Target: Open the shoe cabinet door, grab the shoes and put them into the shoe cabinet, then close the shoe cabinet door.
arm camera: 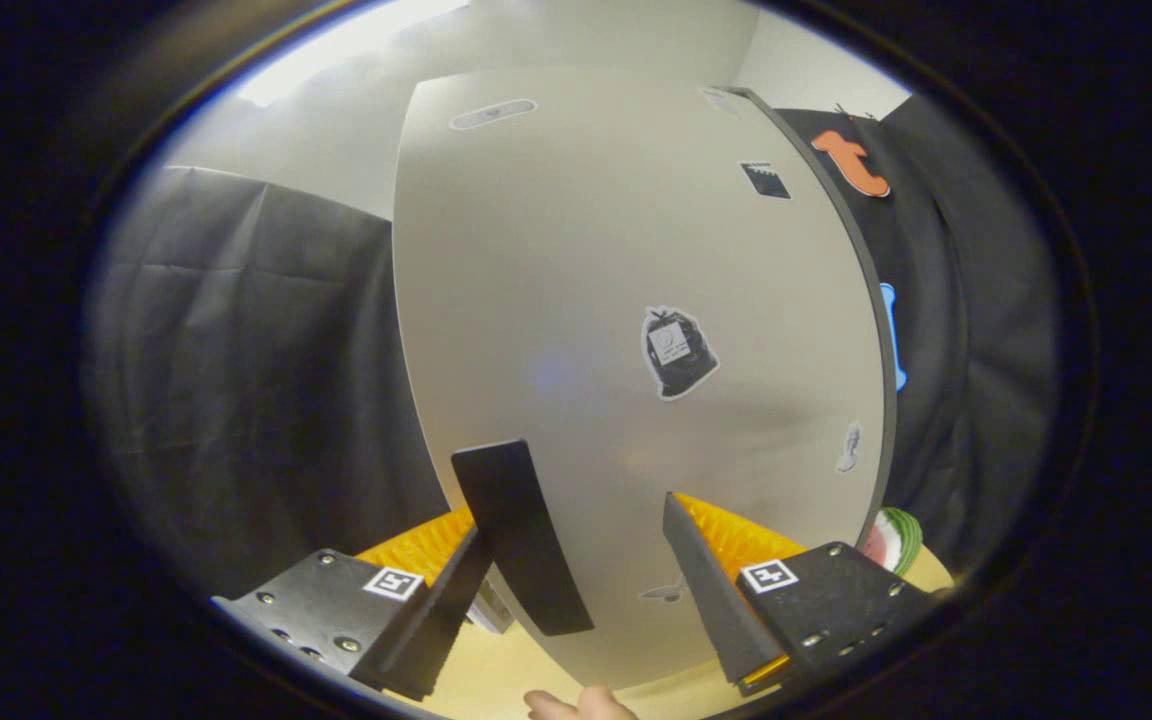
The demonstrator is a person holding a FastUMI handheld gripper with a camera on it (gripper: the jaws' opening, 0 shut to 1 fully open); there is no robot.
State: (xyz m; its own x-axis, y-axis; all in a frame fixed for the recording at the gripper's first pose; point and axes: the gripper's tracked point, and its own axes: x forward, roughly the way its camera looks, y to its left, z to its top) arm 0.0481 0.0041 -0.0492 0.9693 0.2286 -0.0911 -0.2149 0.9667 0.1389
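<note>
While the shoe cabinet door (626,330) stands just ahead, its dark handle (521,535) near the left finger at eleven o'clock, the tongs (576,600) gape wide, empty. Judged step: door work; next, close on that handle.

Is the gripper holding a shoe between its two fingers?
No, the gripper is open with no shoe between its fingers, only the black handle on the pale grey cabinet door.

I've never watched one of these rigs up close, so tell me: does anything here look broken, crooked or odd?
Nothing looks damaged or spilled. The pale grey cabinet door, dotted with small stickers, stands shut just ahead of the open gripper; its black strip handle sits between the fingers. The door's bulge looks like lens distortion.
</note>
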